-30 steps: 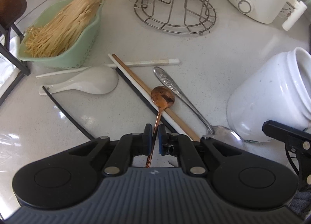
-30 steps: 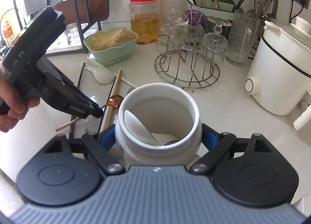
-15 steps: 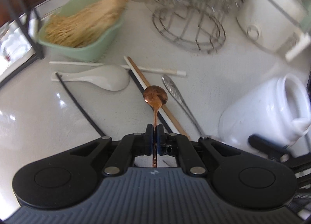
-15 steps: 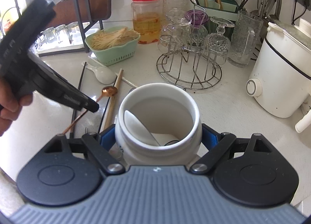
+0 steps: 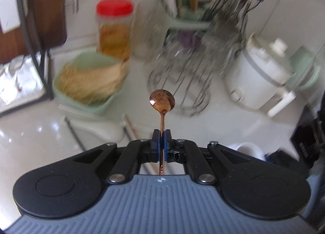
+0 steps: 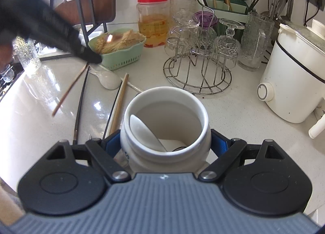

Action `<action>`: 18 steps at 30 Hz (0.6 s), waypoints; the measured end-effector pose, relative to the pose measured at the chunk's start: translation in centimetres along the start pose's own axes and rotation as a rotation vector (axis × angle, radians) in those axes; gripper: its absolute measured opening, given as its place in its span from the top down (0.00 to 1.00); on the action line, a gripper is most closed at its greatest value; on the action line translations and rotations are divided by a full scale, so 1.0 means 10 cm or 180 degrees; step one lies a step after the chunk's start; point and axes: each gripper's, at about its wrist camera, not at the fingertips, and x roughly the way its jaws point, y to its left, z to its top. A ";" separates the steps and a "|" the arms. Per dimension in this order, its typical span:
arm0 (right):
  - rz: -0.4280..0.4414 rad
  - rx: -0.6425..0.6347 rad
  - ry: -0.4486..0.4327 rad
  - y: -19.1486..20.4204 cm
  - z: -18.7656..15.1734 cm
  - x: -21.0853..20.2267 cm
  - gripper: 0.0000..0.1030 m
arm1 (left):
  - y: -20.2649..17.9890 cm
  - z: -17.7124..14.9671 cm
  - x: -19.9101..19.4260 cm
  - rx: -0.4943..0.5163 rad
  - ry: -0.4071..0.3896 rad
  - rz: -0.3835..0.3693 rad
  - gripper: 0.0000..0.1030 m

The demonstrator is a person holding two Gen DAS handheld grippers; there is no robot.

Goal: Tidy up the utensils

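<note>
My left gripper (image 5: 161,139) is shut on the handle of a copper spoon (image 5: 162,100), held up in the air with its bowl forward. In the right wrist view the left gripper (image 6: 89,56) is a blur at upper left, the copper spoon (image 6: 68,90) hanging below it. My right gripper (image 6: 164,142) is shut on a white ceramic jar (image 6: 165,112) with a white spoon (image 6: 144,130) inside. On the counter lie a white ceramic spoon (image 6: 108,78), wooden and white chopsticks (image 6: 120,100) and a black chopstick (image 6: 81,100).
A green basket of sticks (image 6: 119,49), a red-lidded jar (image 6: 153,21), a wire rack with glasses (image 6: 198,55) and a white cooker (image 6: 292,75) stand behind. A black rack (image 6: 81,0) is at the back left. The counter edge runs along the left.
My left gripper has lifted the copper spoon off the counter and tilted up, moving left and back from the jar. The right gripper and jar have stayed put.
</note>
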 end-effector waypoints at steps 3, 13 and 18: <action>0.0002 0.0001 -0.0001 0.00 0.00 0.00 0.12 | -0.12 0.12 -0.09 0.0066 -0.0141 -0.0080 0.96; 0.0003 0.0004 -0.0053 0.00 -0.01 -0.01 0.12 | -0.48 0.35 -0.22 0.0200 -0.0350 -0.0276 0.96; 0.0007 0.0000 -0.0068 -0.01 -0.02 -0.01 0.12 | -0.56 0.40 -0.23 0.0212 -0.0401 -0.0343 0.96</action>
